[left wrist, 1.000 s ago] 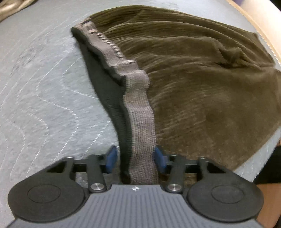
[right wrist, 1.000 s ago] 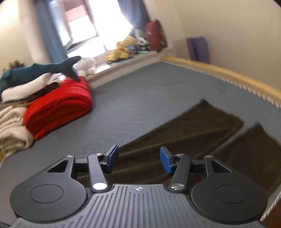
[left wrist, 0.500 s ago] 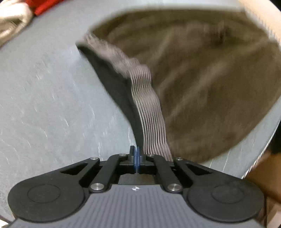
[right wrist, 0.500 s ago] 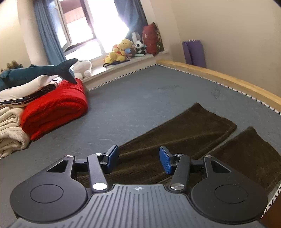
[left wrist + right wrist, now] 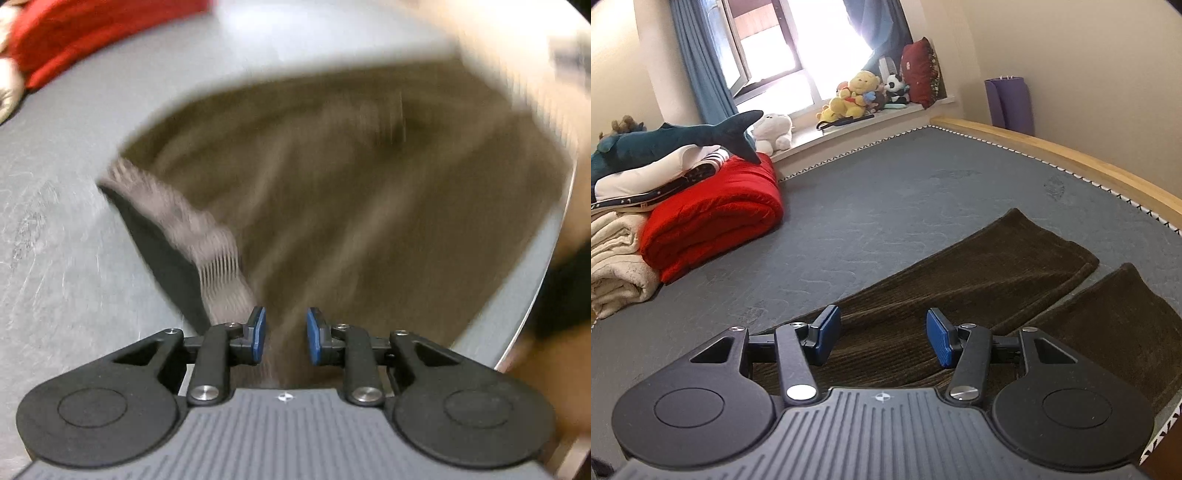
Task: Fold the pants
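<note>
Dark brown corduroy pants (image 5: 351,192) lie on the grey mattress (image 5: 66,258); this view is motion-blurred. Their grey ribbed waistband (image 5: 207,240) runs down to just left of my left gripper (image 5: 284,334), whose blue pads (image 5: 258,334) stand apart with brown cloth showing between them, not clamped. In the right wrist view the two pant legs (image 5: 979,273) stretch away to the right, side by side. My right gripper (image 5: 882,338) is open and empty, held just above the legs.
A red folded blanket (image 5: 713,221), cream blankets (image 5: 617,266) and a blue plush shark (image 5: 676,140) are stacked at the far left. Stuffed toys (image 5: 857,96) sit on the windowsill. The wooden bed frame (image 5: 1071,155) borders the mattress on the right.
My left gripper was shut on the waistband half a second ago and has now opened, letting it go. The left view has swung upward and blurred. The right gripper has hardly moved.
</note>
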Demonstrator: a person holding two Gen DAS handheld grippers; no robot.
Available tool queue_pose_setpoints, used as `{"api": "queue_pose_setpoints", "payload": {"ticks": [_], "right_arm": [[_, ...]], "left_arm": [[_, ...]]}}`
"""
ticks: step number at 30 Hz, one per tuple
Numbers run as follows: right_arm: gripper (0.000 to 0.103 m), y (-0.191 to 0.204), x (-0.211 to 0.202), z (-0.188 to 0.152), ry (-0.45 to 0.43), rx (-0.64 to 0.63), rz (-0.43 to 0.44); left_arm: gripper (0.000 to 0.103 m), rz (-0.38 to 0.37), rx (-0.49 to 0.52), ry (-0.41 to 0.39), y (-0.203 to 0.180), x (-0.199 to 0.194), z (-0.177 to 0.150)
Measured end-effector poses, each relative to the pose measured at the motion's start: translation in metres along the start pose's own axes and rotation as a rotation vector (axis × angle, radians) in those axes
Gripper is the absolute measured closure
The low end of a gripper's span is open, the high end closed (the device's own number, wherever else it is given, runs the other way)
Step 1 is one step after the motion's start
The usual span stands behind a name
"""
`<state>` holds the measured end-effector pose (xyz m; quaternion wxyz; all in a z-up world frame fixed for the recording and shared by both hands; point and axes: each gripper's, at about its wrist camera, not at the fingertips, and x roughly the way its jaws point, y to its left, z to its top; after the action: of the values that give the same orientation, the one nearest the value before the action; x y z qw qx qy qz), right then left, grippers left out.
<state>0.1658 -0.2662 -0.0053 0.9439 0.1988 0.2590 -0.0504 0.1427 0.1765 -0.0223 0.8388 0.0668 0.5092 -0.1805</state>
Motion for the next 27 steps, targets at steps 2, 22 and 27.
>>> {"api": "queue_pose_setpoints", "payload": {"ticks": [2,22,27], "right_arm": [[0.049,-0.003,-0.001,0.002,0.000,0.002,0.018],[0.032,0.024,0.029,0.014,-0.042,-0.086,0.032],[0.032,0.031,0.034,0.013,-0.009,-0.118,0.043]], "left_arm": [[0.073,0.059,-0.056,-0.098,0.007,-0.005,0.015],[0.042,0.364,-0.169,-0.237,0.020,0.053,0.114],[0.099,0.359,-0.135,-0.242,0.028,0.076,0.121]]}}
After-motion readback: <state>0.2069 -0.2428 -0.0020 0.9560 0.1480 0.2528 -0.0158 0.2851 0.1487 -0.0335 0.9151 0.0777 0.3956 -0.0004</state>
